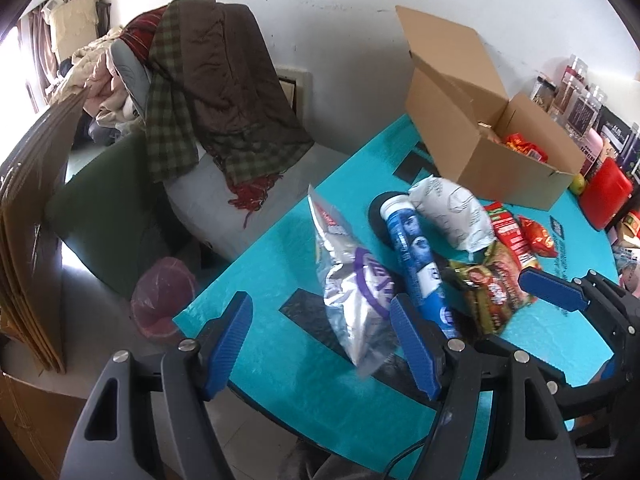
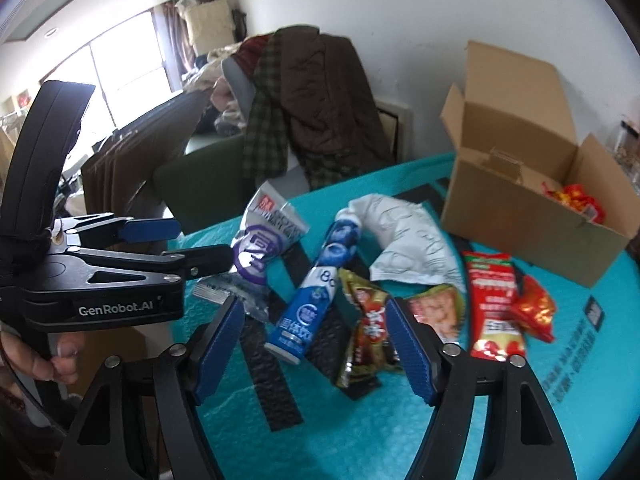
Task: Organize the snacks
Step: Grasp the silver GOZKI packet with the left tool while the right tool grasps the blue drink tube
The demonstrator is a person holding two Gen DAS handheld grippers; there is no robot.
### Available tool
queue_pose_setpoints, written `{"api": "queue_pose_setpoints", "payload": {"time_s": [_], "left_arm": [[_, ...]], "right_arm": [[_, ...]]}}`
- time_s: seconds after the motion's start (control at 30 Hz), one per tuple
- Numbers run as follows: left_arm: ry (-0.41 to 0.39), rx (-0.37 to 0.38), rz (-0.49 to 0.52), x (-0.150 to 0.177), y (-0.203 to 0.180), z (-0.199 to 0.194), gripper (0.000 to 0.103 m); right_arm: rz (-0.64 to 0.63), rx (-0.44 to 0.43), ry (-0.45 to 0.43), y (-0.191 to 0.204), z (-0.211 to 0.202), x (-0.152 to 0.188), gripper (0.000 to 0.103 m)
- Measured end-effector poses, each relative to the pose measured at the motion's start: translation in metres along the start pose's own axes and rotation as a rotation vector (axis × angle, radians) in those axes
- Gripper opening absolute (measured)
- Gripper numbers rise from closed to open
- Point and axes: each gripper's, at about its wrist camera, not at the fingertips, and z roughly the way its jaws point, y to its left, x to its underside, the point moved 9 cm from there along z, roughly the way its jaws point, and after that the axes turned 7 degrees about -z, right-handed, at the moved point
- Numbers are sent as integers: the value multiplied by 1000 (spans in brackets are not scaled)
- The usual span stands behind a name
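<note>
The snacks lie in a loose heap in the middle of the teal table [image 1: 280,248], and both claws hang above them with nothing in their grip. At the centre is the blue tube [image 2: 312,292] with blueberries printed on it, lying flat, its cap end pointing to about eleven o'clock in the right wrist view. Just at its nine o'clock sits the silver pouch [image 1: 352,280] with the purple ring, crumpled and partly raised. At the tube's one o'clock rests the white bag [image 2: 408,240], touching its upper end. At four o'clock a brown-and-gold packet [image 2: 364,332] lies beside it, then a long red packet [image 2: 492,304], then a small red-orange wrapper [image 2: 536,308] at the far right of the heap.

The left claw [image 1: 324,344] is spread, blue pads apart, the silver pouch showing between them but not pinched. The right claw [image 2: 316,352] is spread too, with the tube and the brown packet showing in its gap and neither pad pressing on them. A hand [image 2: 56,356] grips the left tool's handle at eight o'clock in the right view.

Beyond the heap, at one o'clock, the cardboard box [image 1: 492,128] stands with flaps up and a red packet inside. Behind the table a chair holds a brown coat [image 1: 224,80] and a checked scarf.
</note>
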Motion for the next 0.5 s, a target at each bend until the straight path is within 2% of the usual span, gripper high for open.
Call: {"api": "queue_pose_setpoints", "payload": {"time_s": [0.07, 0.17, 0.27, 0.4, 0.5], "left_arm": [[9, -10, -5, 0, 5, 6, 71], [23, 50, -55, -2, 13, 11, 71], [21, 65, -84, -4, 22, 11, 71], [4, 37, -100, -8, 36, 9, 71], [0, 4, -102, -10, 46, 12, 71]], "right_arm": [[-3, -4, 11, 1, 6, -2, 69], [-9, -9, 25, 3, 14, -6, 64], [-14, -25, 42, 7, 23, -9, 58], [-34, -46, 78, 15, 37, -8, 50], [-34, -51, 105, 17, 48, -5, 50]]}}
